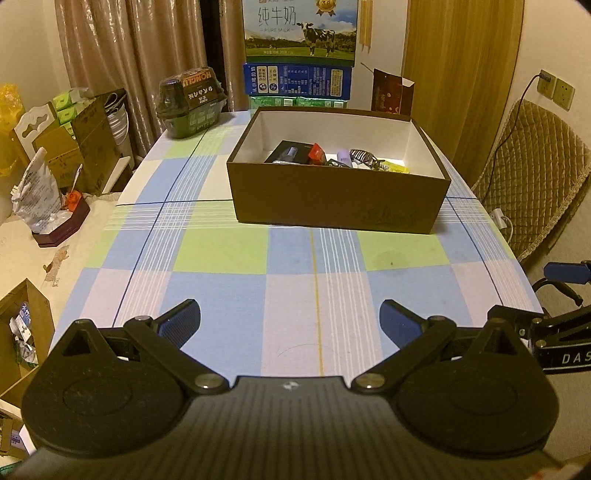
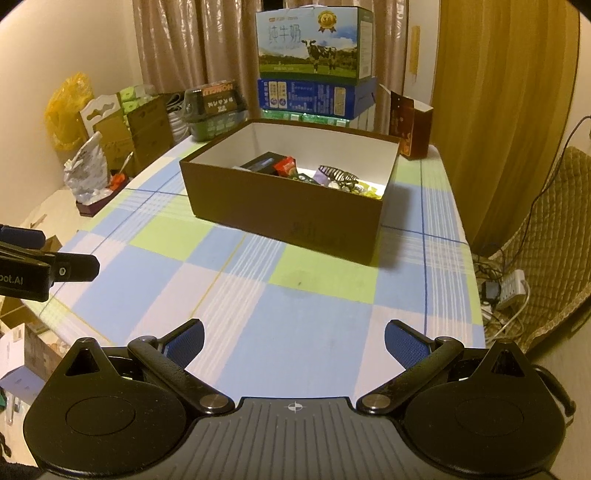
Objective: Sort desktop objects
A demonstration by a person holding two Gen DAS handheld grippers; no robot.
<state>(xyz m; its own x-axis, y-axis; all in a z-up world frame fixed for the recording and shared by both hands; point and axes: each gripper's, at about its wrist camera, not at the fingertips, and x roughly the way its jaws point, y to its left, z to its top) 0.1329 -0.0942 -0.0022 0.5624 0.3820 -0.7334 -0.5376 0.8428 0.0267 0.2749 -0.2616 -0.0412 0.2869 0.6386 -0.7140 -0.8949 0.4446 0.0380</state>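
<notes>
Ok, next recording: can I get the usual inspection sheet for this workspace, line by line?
Surface: table under a checked cloth of blue, green and white; the part in front of the box is bare.
Job's things: open brown box in the middle; inside, small items including a black case, a red packet and a hair clip.
Clutter: egg carton at the far left corner, brown packet behind the box.
Grippers: left gripper open, holding nothing; right gripper open, holding nothing; both low over the near edge.
Cables: cord to a wall socket; power strip on the floor at the right.
Surroundings: stacked milk cartons, curtains, padded chair, cardboard boxes on the left.
</notes>
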